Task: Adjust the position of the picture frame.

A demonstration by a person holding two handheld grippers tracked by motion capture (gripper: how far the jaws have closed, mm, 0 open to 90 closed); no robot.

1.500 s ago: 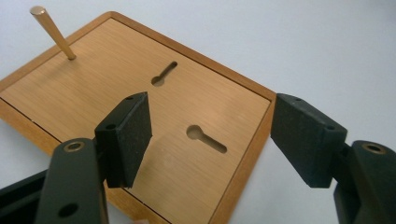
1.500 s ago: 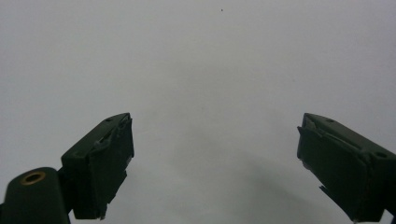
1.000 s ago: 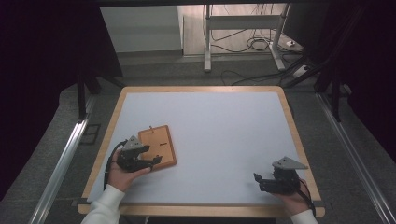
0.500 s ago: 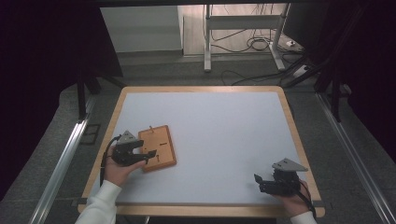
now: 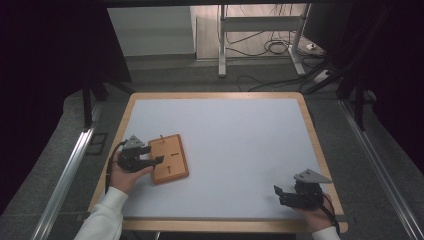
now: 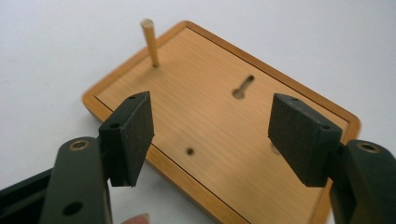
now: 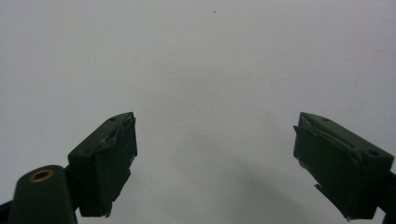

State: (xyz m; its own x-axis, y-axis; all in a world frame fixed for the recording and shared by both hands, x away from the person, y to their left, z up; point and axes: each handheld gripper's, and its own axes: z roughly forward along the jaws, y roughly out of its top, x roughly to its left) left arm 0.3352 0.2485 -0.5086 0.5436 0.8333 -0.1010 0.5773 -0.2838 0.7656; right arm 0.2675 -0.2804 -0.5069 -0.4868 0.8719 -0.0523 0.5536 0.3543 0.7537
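Note:
A flat wooden board [image 5: 170, 160] lies on the left half of the white table, with a thin wooden peg [image 5: 161, 136] standing upright near its far left corner. In the left gripper view the board [image 6: 224, 116] shows a keyhole slot and small holes, and the peg [image 6: 150, 42] rises at its far edge. My left gripper [image 5: 156, 153] sits at the board's left edge, pointing over it. Its jaws [image 6: 212, 126] have just been closing a little but stand wide apart with nothing between the pads. My right gripper [image 5: 280, 196] rests open near the front right corner, over bare table [image 7: 215, 158].
The table [image 5: 215, 95] has a wooden rim around a white top. Metal rails [image 5: 65, 175] run along the floor on both sides. Desk legs and cables [image 5: 270, 47] lie beyond the far edge, and dark curtains hang left and right.
My left hand has drawn the gripper leftward and slightly farther away, from over the board's near part to its left edge. The board and the right gripper have stayed put.

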